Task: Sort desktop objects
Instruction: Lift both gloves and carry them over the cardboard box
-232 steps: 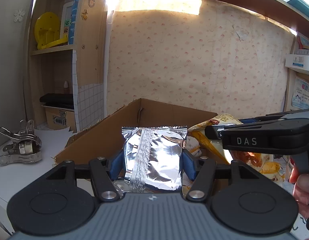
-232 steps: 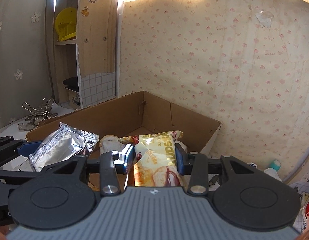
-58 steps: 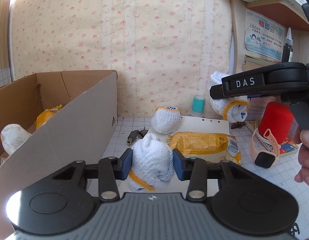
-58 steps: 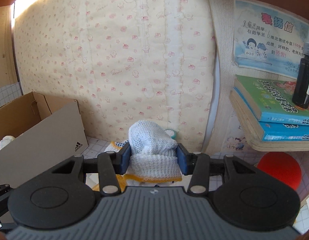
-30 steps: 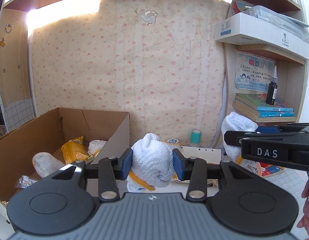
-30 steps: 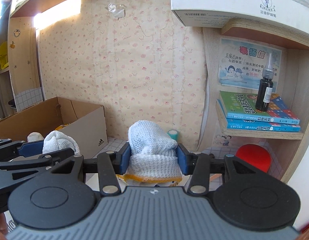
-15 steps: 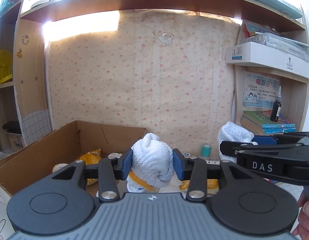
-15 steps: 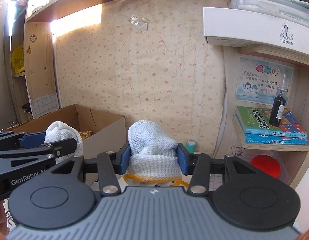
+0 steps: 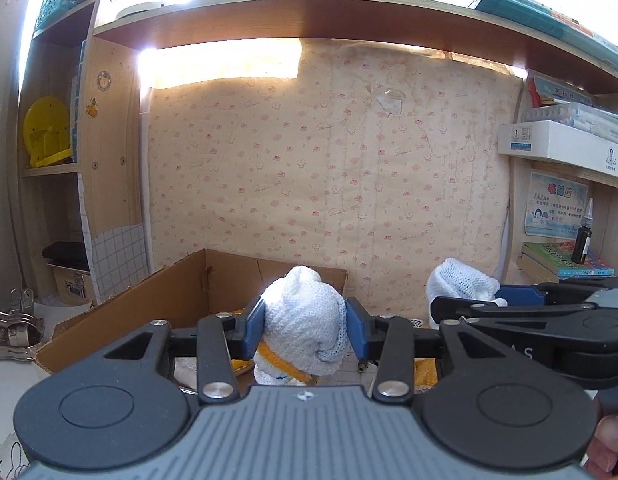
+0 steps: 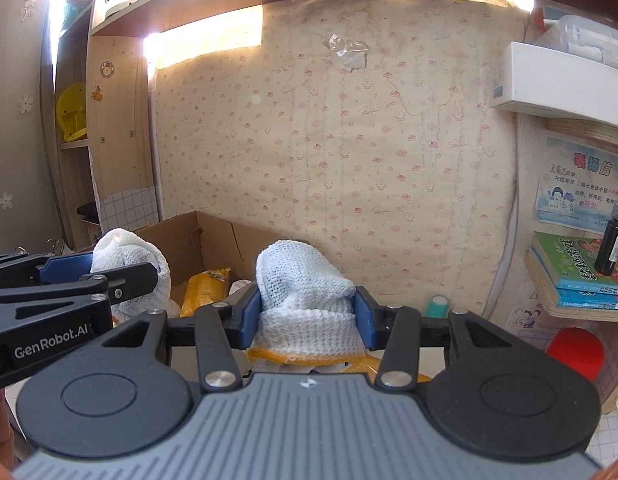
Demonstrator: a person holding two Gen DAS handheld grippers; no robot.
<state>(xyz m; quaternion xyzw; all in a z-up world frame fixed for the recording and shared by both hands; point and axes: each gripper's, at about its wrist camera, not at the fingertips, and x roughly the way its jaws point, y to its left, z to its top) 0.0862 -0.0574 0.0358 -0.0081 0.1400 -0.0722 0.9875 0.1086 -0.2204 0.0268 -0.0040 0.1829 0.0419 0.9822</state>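
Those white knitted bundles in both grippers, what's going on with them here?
A person is sorting a desk with a handheld gripper in each hand. The left gripper is shut on one white knitted glove bundle, and the right gripper is shut on another glove bundle. Both are held in the air beside the open cardboard box, which already holds a yellow snack packet. Neither bundle has been dropped in yet.

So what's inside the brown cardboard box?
An orange-yellow packet shows inside the brown cardboard box; the two gloves and grippers cover the rest.
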